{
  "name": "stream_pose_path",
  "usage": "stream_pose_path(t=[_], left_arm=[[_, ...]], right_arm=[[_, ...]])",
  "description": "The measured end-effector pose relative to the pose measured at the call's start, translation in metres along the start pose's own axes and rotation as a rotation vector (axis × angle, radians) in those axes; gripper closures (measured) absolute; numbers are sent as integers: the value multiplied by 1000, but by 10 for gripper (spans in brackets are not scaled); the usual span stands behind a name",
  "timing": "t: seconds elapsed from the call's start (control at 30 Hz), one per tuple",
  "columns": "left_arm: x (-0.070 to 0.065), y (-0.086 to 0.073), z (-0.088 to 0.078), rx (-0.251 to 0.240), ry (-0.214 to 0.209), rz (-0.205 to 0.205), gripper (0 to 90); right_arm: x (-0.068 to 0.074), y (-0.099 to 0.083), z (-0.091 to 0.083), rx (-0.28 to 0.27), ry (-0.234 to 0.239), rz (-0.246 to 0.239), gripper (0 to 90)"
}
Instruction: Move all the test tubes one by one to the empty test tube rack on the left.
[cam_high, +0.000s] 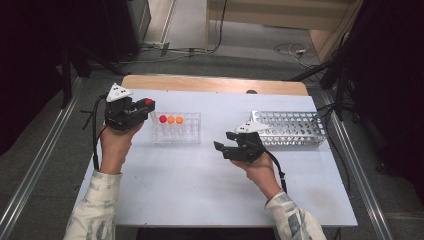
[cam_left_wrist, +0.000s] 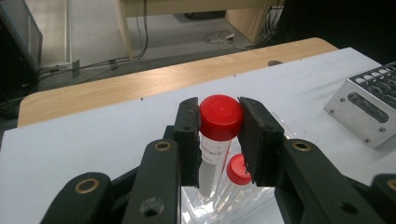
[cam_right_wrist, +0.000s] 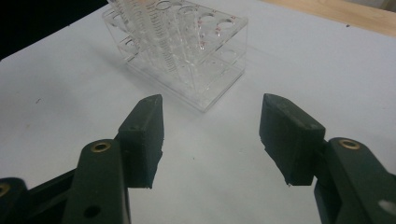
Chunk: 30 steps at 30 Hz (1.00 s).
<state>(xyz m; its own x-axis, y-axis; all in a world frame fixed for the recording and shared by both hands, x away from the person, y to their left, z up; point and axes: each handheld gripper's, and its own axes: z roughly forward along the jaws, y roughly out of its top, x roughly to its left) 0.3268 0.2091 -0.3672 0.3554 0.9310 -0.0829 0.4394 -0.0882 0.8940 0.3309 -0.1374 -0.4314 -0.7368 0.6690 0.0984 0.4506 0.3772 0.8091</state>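
Note:
My left gripper (cam_left_wrist: 219, 122) is shut on the red cap of a clear tube (cam_left_wrist: 212, 158), held upright above the left end of the clear plastic rack (cam_high: 176, 128); in the high view that gripper (cam_high: 148, 104) hovers just left of the rack. A second red-capped tube (cam_left_wrist: 238, 170) stands in the rack below it. The rack holds one red-capped tube (cam_high: 163, 119) and two orange-capped ones (cam_high: 175, 120). My right gripper (cam_high: 223, 141) rests open over the table to the right of the rack, jaws pointing at the rack (cam_right_wrist: 187, 51), nothing between its fingers (cam_right_wrist: 145, 135).
A metal perforated rack (cam_high: 292, 128) lies at the right back of the white table (cam_high: 200, 185), behind my right hand. A wooden strip (cam_high: 215, 84) runs along the table's far edge. Cables lie on the floor beyond.

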Motion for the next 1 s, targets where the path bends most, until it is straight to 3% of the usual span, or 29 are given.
stream_pose_path(t=[0.7, 1.0], left_arm=[[-7, -19, 18, 49, 50, 22, 698], [-7, -23, 18, 62, 40, 8, 697]], right_arm=[[-2, -1, -2, -1, -6, -2, 385], [-1, -1, -2, 3, -10, -4, 385]])
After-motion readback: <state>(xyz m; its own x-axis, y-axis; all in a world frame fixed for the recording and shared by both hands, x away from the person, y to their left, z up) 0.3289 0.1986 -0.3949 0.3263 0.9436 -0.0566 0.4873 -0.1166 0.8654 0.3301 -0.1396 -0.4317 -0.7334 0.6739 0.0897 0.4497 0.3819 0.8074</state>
